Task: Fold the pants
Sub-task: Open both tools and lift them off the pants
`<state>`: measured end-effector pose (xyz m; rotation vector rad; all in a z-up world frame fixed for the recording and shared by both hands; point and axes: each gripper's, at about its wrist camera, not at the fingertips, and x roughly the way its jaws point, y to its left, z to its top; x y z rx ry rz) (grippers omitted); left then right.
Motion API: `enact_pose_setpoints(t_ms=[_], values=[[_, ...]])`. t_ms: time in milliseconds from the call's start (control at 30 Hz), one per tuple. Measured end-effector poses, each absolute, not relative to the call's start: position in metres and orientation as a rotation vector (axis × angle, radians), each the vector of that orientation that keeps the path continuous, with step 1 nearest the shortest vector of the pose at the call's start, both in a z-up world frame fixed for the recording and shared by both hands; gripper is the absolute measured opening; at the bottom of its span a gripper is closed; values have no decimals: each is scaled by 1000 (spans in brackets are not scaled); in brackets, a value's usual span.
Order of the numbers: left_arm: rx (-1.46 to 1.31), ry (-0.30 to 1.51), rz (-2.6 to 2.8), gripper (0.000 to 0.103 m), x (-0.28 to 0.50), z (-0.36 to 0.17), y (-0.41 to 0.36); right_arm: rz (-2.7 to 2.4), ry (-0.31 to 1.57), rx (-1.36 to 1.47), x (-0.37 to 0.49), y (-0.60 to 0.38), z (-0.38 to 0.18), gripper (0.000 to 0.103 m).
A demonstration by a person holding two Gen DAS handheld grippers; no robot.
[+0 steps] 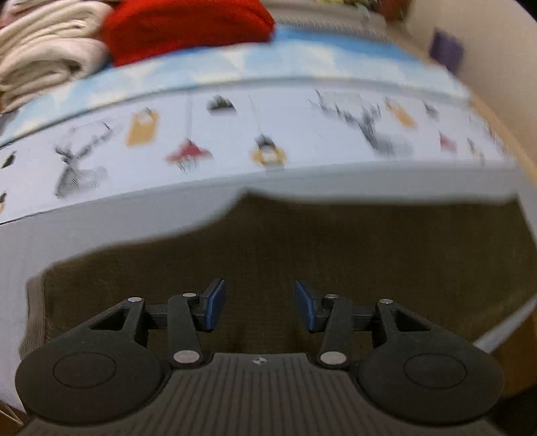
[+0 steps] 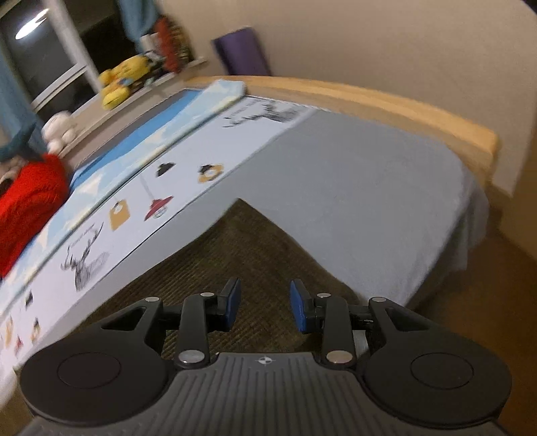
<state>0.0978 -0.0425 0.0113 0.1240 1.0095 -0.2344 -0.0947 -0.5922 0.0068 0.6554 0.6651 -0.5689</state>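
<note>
Olive-brown pants [image 1: 302,255] flat on grey bed sheet [image 2: 369,187], directly beneath both grippers; visible corner aimed toward patterned bedding [image 2: 134,214]; long axis not determinable. Left gripper [image 1: 260,303] with jaws apart, empty. Right gripper [image 2: 265,303] likewise parted, gripping nothing.

Ribbed, matt olive corduroy pants [image 2: 255,268]; smooth grey cloth bed [image 2: 369,187]; fuzzy red knit [image 1: 188,30]; matt black plastic left tool [image 1: 256,303].

No lettering or labels can be read.
</note>
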Motion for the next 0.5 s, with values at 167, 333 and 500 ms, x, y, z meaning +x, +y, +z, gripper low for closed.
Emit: enact_pose_setpoints(t_ms=[167,333,500], values=[[197,961,-269,50,102,7,-66,-624,710,777,-106,-611,-19,35],[145,992,-259,50,113,3,-64,-691,713,959,-117,-636,-49,38],[192,988,-275,51,112,2,-63,-695,697,1115,-115,-649,-81,44]])
